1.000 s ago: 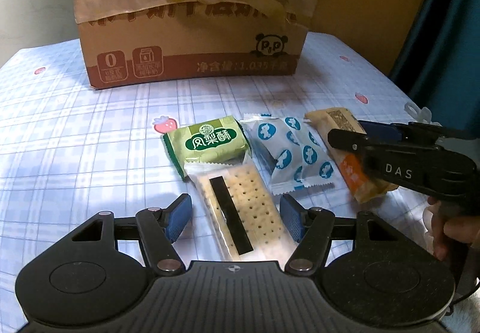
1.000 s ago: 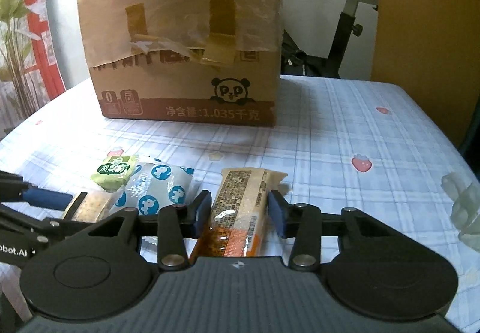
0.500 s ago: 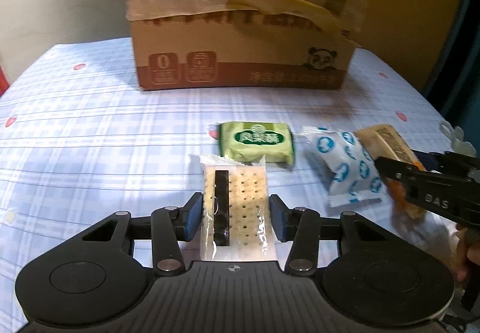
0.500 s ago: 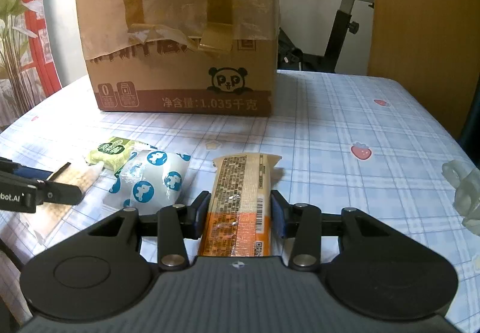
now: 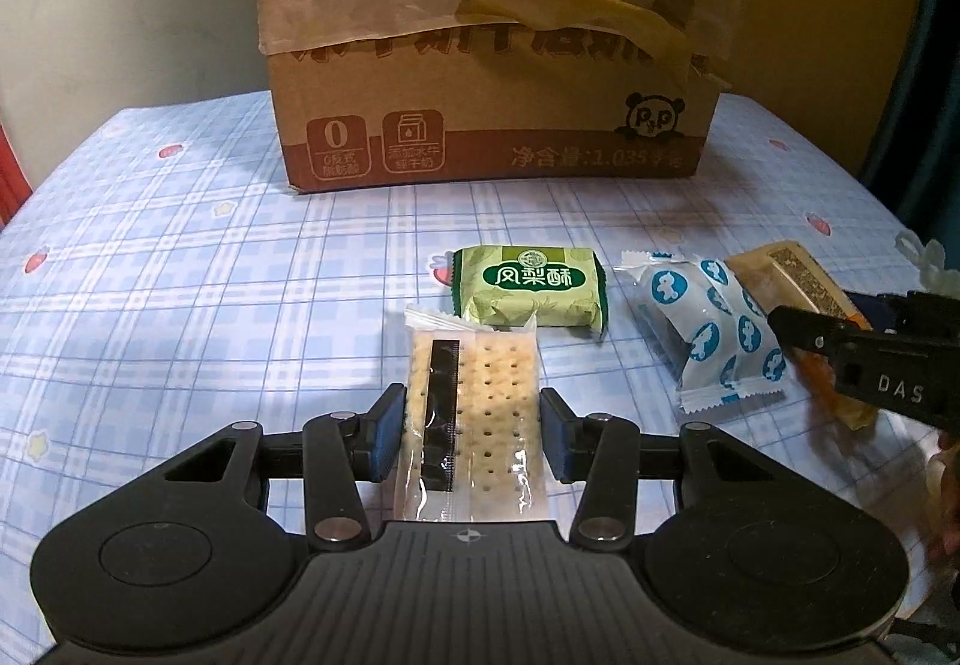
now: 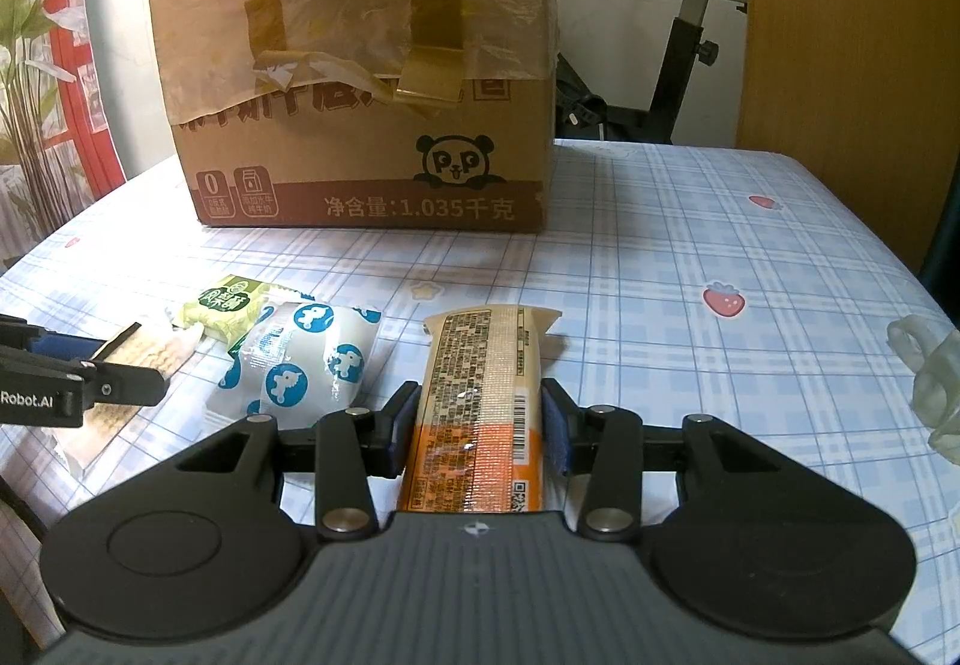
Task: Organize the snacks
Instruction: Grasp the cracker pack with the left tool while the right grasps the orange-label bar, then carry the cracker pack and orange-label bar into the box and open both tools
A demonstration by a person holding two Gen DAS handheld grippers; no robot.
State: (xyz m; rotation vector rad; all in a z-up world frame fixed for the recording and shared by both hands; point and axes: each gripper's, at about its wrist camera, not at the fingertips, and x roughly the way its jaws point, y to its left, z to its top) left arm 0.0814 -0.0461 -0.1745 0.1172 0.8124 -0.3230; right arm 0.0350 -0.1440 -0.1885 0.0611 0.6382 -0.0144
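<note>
My left gripper point(image 5: 471, 440) is shut on a clear-wrapped cracker pack point(image 5: 471, 413) that lies lengthwise between its pads. My right gripper point(image 6: 477, 428) is shut on a tan and orange snack bar point(image 6: 480, 395). A green pineapple-cake packet point(image 5: 531, 286) and a white packet with blue prints point(image 5: 705, 326) lie on the tablecloth between the two. The green packet point(image 6: 225, 305) and the white packet point(image 6: 300, 359) also show in the right wrist view. The right gripper shows at the right of the left wrist view point(image 5: 864, 359).
A taped cardboard box point(image 5: 492, 53) stands at the back of the checked tablecloth point(image 5: 180, 275); it also shows in the right wrist view point(image 6: 366, 83). A clear plastic object point(image 6: 927, 371) lies near the table's right edge. An exercise bike point(image 6: 678, 65) stands beyond the table.
Both grippers closed onto their packs and drew nearer to them. The cracker pack turned from slanted to straight between the left pads. Both views moved closer to the box.
</note>
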